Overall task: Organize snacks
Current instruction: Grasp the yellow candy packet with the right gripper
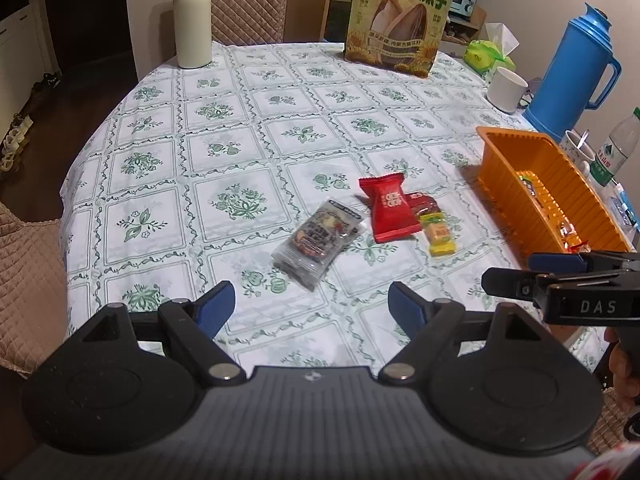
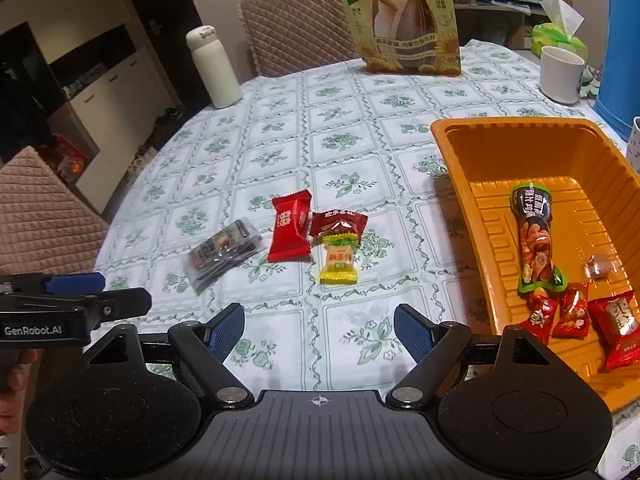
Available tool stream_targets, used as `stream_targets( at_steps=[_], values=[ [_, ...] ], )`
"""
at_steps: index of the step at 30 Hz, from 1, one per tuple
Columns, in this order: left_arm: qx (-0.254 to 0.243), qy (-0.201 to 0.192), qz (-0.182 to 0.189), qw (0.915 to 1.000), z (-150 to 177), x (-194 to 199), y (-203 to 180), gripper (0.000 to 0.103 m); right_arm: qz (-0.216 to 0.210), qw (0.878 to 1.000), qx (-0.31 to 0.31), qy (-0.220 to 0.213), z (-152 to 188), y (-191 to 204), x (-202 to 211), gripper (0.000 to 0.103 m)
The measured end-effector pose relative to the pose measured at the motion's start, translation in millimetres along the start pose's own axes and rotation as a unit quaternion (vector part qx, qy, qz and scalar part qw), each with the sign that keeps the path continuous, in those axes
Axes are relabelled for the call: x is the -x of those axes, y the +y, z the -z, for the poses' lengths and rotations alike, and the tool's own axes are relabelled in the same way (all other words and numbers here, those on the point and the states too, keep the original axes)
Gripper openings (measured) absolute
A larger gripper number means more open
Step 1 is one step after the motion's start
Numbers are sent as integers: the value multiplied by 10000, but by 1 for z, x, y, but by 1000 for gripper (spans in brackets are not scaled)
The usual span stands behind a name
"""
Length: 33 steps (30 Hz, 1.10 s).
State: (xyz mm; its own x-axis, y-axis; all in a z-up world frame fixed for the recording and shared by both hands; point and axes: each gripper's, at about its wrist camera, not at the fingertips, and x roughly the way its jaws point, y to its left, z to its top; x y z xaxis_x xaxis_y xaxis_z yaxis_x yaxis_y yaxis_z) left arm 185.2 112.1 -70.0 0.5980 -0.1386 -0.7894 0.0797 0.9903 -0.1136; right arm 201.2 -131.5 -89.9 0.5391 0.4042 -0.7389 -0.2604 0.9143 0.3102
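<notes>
My left tool (image 1: 310, 304) is wide open and holds nothing. It hangs over the table (image 1: 224, 128) near my edge. My right tool (image 2: 319, 330) is wide open too, with nothing in it, and it sits just beside the left one.

Past my tools, four small snacks lie in a bunch in the middle of the table. The clear packet (image 1: 318, 238) with dark stuff inside is on the left. The big red packet (image 1: 390, 208) is next to it. A smaller dark red candy (image 2: 338, 222) pokes out from behind, touching the big red one. The yellow candy (image 2: 338, 262) lies on the front of the dark red one.

The orange tray (image 2: 472, 148) sits by the right edge of the table. Inside it I see a long dark snack bag (image 2: 534, 236), some red candies (image 2: 572, 312) and one small clear-wrapped sweet (image 2: 600, 266).

At the far edge a big seed bag (image 1: 400, 20) stands up. A white bottle (image 1: 191, 16) stands at the far left. A white cup (image 1: 507, 90) and a blue jug (image 1: 576, 68) stand at the far right.
</notes>
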Motion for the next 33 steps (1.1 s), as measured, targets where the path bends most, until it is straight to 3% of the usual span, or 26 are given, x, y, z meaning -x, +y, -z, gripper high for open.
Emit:
stream_targets(
  at_steps=[13,18,22,33],
  values=[
    [-516,18,101,9986,-20,-38,4,78,378,9993,22,-49,-8,4,-35,80],
    [-620,83,138,9979,-29,-54,2,76,477,9988,44,-23,-13,3,-48,65],
    [-701,114,160,9973,-33,-64,0,75,627,9980,30,8,-17,0,-58,47],
    [-774,214,202,9966,-40,-82,0,74,613,9981,14,73,-27,-3,-82,38]
  ],
)
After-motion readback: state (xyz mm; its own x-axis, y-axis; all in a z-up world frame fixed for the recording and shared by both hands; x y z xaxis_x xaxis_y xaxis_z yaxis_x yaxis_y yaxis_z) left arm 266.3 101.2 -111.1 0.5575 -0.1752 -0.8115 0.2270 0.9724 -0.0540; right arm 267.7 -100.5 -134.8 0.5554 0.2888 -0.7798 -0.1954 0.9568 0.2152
